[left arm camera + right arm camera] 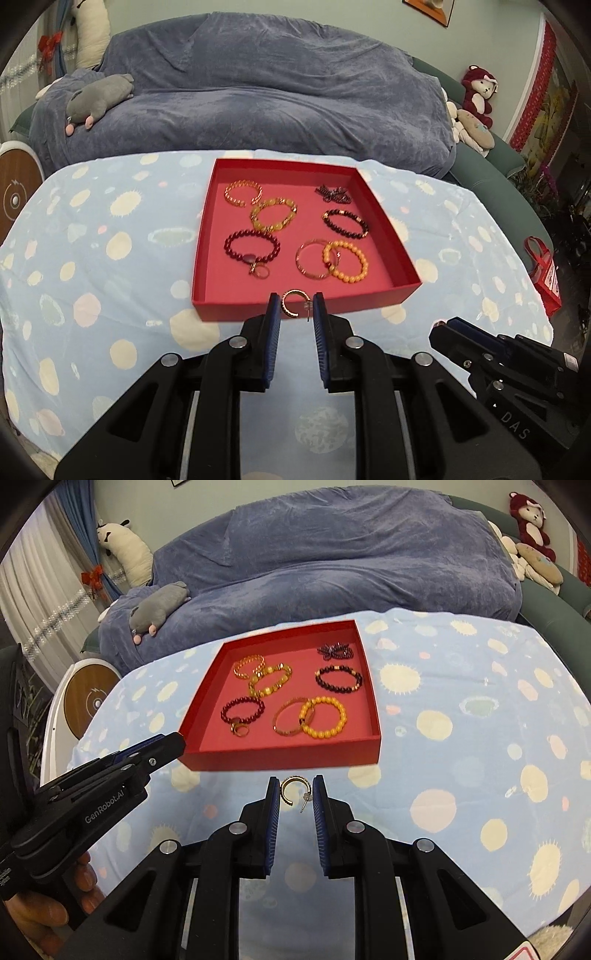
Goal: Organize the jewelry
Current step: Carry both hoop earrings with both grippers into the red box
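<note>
In the left wrist view my left gripper (pixel 296 306) is shut on a gold hoop earring (pixel 286 309), held over the near wall of the red tray (pixel 236 310). In the right wrist view my right gripper (pixel 296 790) is shut on a matching gold hoop earring (pixel 283 793) just in front of the tray (pixel 280 757). Several bracelets lie in the tray, among them a yellow bead one (pixel 345 260) and a dark red one (pixel 252 247). Each gripper also shows from the side in the other's view: the right gripper (pixel 441 330), the left gripper (pixel 173 743).
The tray stands on a table under a light blue spotted cloth (pixel 110 258). Behind it is a sofa under a blue blanket (pixel 258 92) with a grey plush toy (pixel 99 98). A red bag (pixel 543 273) hangs at the right. A person's hand (pixel 40 912) holds the left gripper.
</note>
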Demonstrator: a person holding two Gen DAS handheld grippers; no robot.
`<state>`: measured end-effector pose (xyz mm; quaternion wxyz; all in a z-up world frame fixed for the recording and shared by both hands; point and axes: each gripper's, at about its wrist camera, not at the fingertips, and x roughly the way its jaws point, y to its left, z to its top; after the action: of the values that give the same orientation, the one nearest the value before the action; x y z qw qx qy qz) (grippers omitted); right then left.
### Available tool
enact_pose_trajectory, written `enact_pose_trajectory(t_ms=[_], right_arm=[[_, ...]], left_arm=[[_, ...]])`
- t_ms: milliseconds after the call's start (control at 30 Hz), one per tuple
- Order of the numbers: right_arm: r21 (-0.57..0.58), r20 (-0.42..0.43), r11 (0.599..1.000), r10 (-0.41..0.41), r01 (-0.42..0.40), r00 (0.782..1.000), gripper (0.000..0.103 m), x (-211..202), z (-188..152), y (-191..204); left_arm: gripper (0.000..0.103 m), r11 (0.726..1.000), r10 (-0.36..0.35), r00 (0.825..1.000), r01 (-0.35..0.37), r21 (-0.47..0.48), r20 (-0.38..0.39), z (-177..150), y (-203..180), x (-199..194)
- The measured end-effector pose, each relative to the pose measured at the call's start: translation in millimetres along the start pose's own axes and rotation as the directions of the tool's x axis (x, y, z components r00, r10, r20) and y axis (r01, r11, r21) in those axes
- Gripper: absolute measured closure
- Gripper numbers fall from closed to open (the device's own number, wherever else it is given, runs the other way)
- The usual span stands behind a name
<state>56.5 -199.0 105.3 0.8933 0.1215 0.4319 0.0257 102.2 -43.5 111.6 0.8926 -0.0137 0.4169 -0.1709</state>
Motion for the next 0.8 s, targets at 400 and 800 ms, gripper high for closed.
enact_pose_trajectory(t_ms=[400,800], right_arm=[[-0.069,0.041,0.998,-0.006,0.009,0.999,0.086,60,94,-4],[-0.059,-0.051,0.998,-0.022,0.019,0.998,0.086,146,111,-13]], left_arm=[[0.085,0.999,-0.031,0.999,0.031,0.033,0.005,79,-6,72],[0.086,1.000,-0.018,0.996,0.017,-0.016,-0.088,88,18,150]])
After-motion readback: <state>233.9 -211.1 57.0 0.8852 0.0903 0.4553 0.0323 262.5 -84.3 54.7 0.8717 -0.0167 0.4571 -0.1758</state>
